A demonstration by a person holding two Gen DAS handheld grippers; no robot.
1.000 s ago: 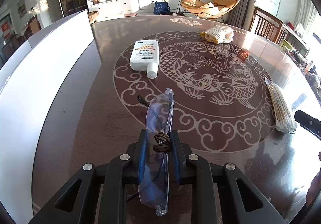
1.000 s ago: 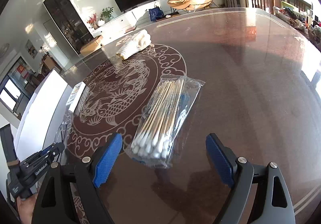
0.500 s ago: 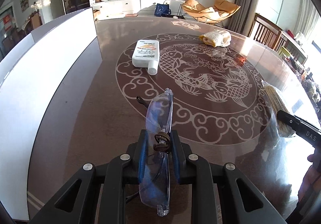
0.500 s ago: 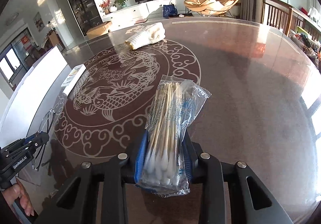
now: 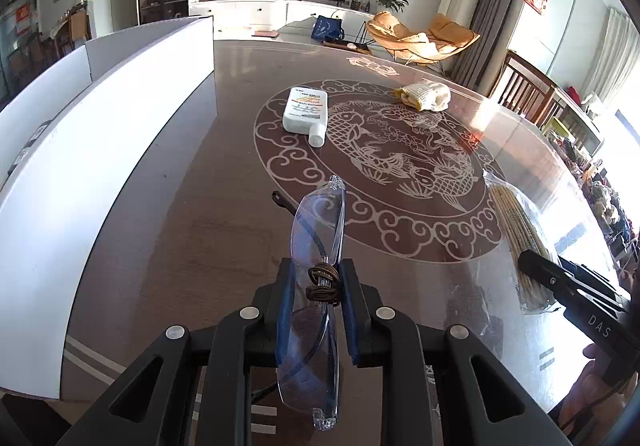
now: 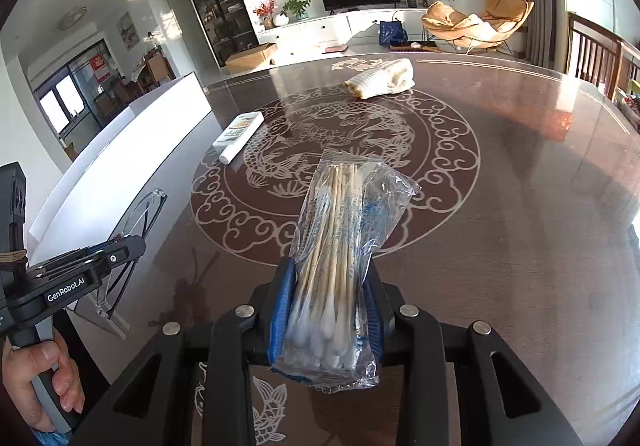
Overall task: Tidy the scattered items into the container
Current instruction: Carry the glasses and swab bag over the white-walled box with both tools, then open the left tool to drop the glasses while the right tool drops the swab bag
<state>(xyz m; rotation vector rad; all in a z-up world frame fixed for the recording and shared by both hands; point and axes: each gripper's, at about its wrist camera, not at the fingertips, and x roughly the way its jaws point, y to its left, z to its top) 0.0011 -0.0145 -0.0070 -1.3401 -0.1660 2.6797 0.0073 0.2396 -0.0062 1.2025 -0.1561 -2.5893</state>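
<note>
My left gripper is shut on clear glasses, held edge-up above the table; they also show in the right wrist view. My right gripper is shut on a clear bag of cotton swabs, lifted off the table; the bag also shows in the left wrist view. The white container stands along the table's left side, its inside hidden. A white bottle lies flat left of the table's middle. A folded cloth lies at the far side.
The round brown table has a carved fish pattern in the middle. Wooden chairs stand at the right. A TV, plants and a lounge chair are far behind.
My right gripper has closed on the swab bag and lifted it off the table. My left gripper keeps the glasses and has risen and drawn back a little.
</note>
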